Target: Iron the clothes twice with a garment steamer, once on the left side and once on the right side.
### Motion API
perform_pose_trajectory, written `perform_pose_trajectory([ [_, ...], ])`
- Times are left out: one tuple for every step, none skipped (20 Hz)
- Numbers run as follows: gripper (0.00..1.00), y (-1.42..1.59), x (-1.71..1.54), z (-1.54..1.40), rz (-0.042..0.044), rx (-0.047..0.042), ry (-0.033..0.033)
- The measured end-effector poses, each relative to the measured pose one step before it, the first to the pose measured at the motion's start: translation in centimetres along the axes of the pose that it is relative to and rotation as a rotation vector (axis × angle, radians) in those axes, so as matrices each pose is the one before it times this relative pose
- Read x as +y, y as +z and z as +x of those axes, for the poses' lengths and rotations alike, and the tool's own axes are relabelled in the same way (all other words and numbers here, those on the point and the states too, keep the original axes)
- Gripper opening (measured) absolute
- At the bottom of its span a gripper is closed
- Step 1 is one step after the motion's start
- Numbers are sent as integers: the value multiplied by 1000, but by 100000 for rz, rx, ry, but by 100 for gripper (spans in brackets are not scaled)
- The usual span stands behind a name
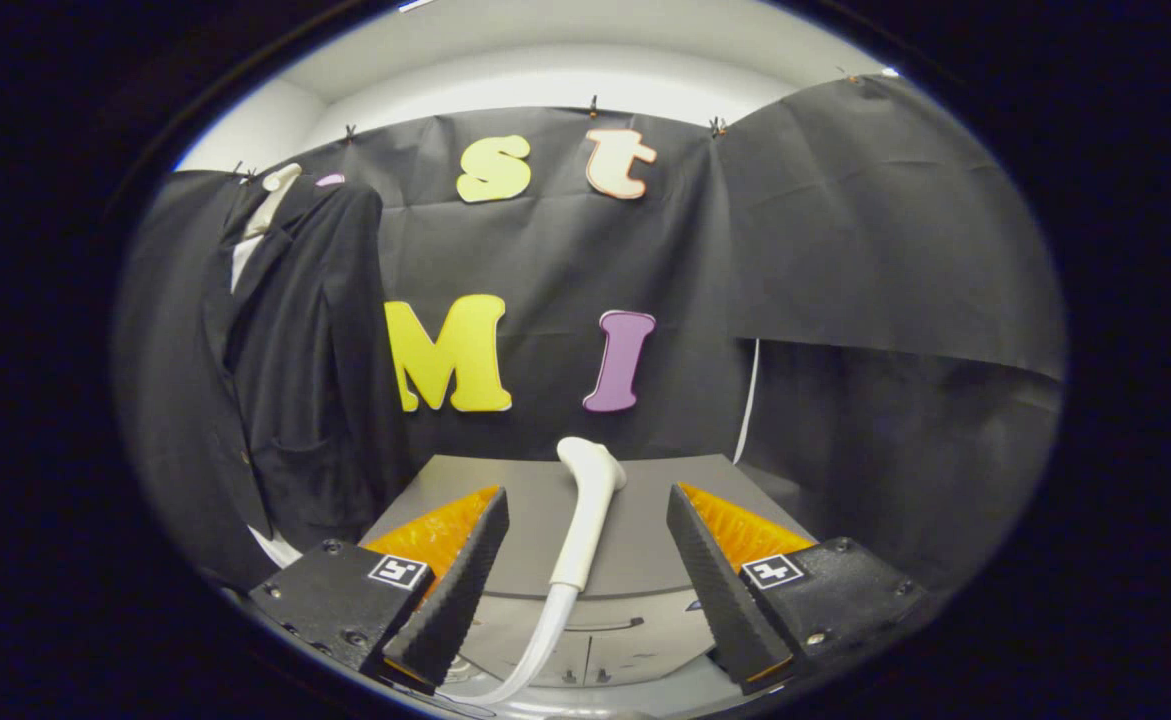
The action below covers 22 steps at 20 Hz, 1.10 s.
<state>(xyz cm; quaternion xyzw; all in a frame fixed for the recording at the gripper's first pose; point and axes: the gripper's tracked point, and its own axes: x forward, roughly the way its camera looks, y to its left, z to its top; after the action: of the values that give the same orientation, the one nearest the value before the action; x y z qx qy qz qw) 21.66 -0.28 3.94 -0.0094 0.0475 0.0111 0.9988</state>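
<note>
A white garment steamer head [585, 505] with its handle and a pale hose [535, 645] rests on a grey box-like stand [635, 520], tilted, head pointing away. It lies between my two fingers, which stand wide apart and touch nothing. My gripper [585, 560] is open. A dark suit jacket [295, 370] with a white collar hangs on the booth wall, well to the left of and beyond my left finger [455, 590].
The grey stand has a lighter front panel [595, 635] with seams below the hose. A thin white cord [748, 400] runs down the wall behind the stand's right corner. Black cloth drapes over the right side.
</note>
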Motion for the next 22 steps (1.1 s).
perform_pose_trajectory([
  [99,-346,-162,1359,1,1808,408],
  [99,-545,-121,1474,40,2076,579],
  [99,-586,-24,1352,403,2181,688],
  [99,-719,-33,1339,434,2377,992],
  [99,-574,-90,1200,150,2242,546],
  [99,-661,-235,1212,-309,1992,271],
  [99,-617,-230,1147,-306,2072,31],
  [99,-759,-52,1072,92,2235,298],
  [99,-562,-56,1202,673,2148,637],
  [99,-508,-40,1202,845,2086,589],
  [99,-363,-141,1182,814,2210,410],
  [99,-546,-19,934,987,2300,862],
  [98,-379,188,793,939,1614,1690],
  [97,-424,151,780,478,1603,932],
  [94,-254,-184,632,-16,1397,-232],
  [92,-310,-132,394,34,1063,557],
  [90,-170,159,462,466,1140,1004],
  [84,-325,292,459,79,1000,1192],
  [80,-284,93,374,-1078,1157,424],
  [75,-494,304,319,-1344,358,920],
  [73,363,95,-297,-2166,-759,-180],
  [71,-355,281,118,-1982,494,571],
])
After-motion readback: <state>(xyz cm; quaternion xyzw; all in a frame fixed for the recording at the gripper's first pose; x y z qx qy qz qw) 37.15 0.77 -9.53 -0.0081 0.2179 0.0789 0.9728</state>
